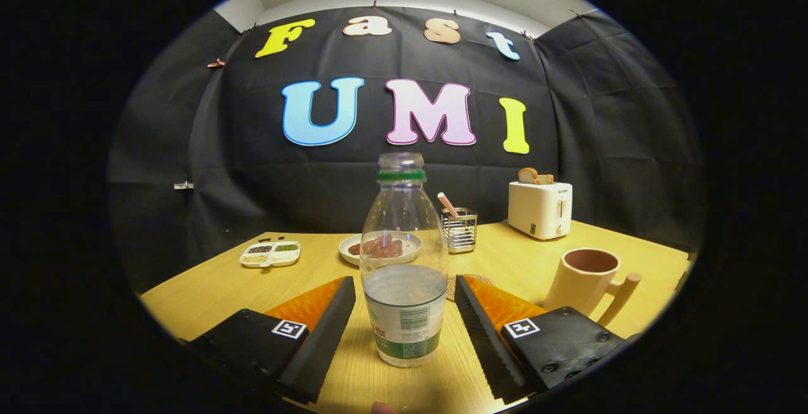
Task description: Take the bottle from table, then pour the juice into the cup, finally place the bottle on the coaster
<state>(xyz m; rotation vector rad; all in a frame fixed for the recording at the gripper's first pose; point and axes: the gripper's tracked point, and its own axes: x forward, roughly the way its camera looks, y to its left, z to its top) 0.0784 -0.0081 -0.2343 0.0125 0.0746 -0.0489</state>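
A clear plastic bottle (403,262) with no cap and a green neck ring stands upright on the wooden table (214,288). Clear liquid fills roughly its lower third. It sits between the two fingers of my gripper (404,291), which is open; each pad stands a little apart from the bottle's sides. A beige cup (584,278) with a handle stands to the right, just beyond the right finger (483,325). A round coaster (470,283) lies behind the bottle, mostly hidden by the bottle and the right finger.
Beyond the bottle are a white plate of food (379,247), a wire holder with a striped stick (459,228) and a white toaster (540,207) at the back right. A divided dish (270,254) lies at the back left.
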